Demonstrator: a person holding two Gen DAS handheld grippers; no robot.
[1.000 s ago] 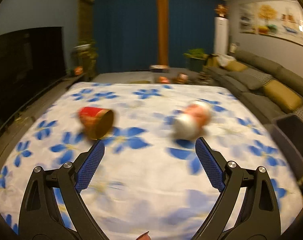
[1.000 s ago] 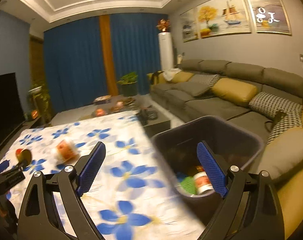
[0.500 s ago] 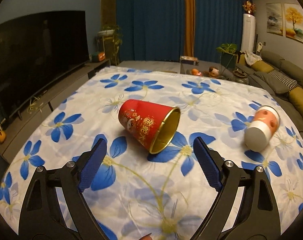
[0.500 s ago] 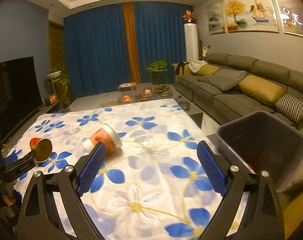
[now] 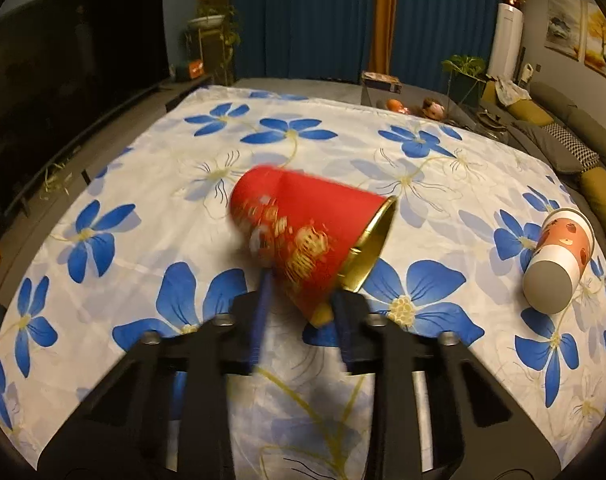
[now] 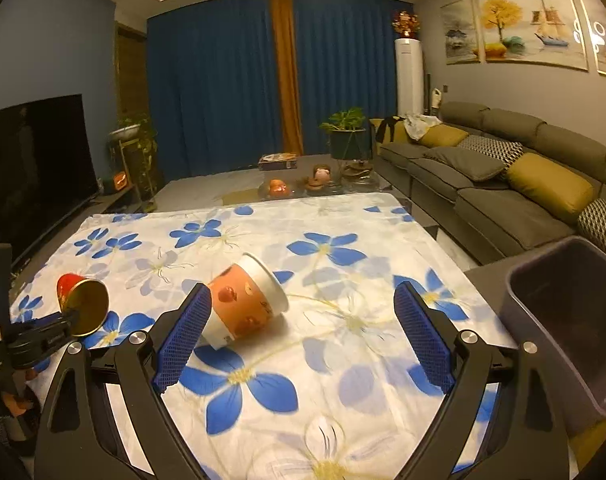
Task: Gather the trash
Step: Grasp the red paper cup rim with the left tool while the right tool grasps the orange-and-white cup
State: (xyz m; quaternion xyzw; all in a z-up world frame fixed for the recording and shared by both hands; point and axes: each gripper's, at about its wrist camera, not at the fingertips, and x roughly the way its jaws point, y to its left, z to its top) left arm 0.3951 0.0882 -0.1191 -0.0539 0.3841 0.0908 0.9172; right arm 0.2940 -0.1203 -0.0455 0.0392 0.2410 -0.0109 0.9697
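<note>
Left wrist view first — the left tongs (image 5: 301, 304) are clenched on the red cup (image 5: 303, 236), pinching its side low down near the gold rim. The cup lies tipped, its long axis running from the closed base up-left to the open mouth down-right, across the line of the fingers. It looks like thin paper, glossy red with gold print and a gold lining; it is blurred, so I cannot tell whether it is clear of the flowered cloth (image 5: 143, 200). Well to the right of the red cup lies the orange cup (image 5: 559, 260), on its side, grey base toward us.

Right wrist view — the right tongs (image 6: 301, 334) are released, fingers spread wide. The orange cup (image 6: 243, 304) lies just beside the left finger, white rim pointing up-right. This hand is plainly the nearer one to it. The bin (image 6: 563, 320) stands right of the orange cup, off the cloth's edge — a dark plastic tub, open on top.
</note>
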